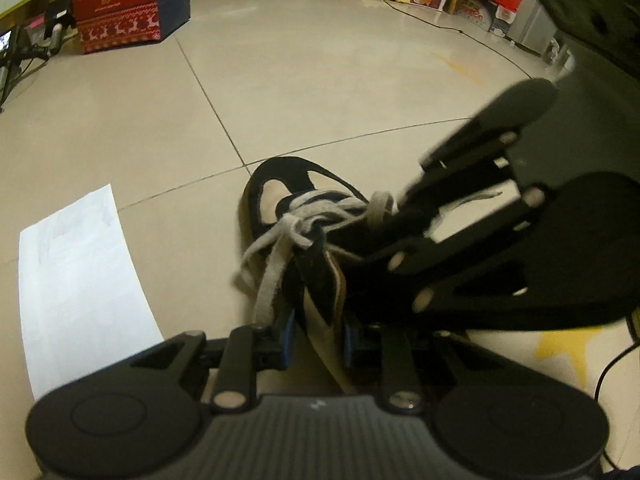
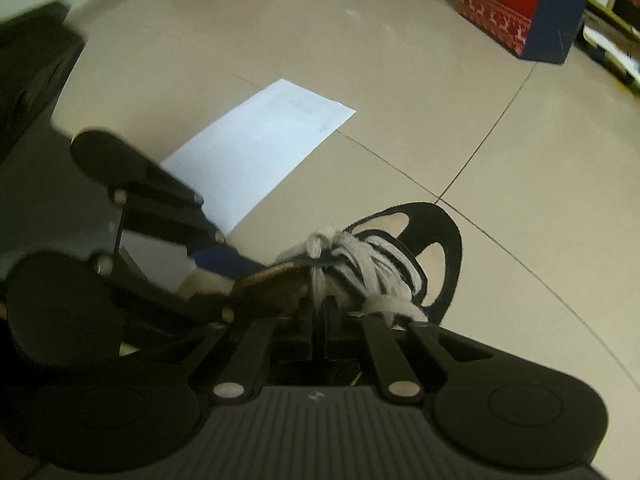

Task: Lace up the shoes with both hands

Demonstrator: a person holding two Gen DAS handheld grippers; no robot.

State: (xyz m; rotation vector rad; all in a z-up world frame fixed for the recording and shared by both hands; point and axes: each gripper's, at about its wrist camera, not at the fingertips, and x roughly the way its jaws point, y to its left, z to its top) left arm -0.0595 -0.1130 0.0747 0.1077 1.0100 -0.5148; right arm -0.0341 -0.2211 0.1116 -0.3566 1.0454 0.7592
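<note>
The shoe sits on the floor, near the middle of a tile, just past where two grout lines cross; a sheet of paper lies beside it. The left gripper has its blue fingers clamped on the tan tongue; looks solid enough. The right gripper is the worry; its fingers stand slightly apart with a strand of lace running down between them, and I can't tell if they actually pinch it. If they don't, the lace slips out on the next pull and the half-made tangle up top goes slack; tug too hard on the tongue and the whole shoe probably slides, since nothing else pins it down.
</note>
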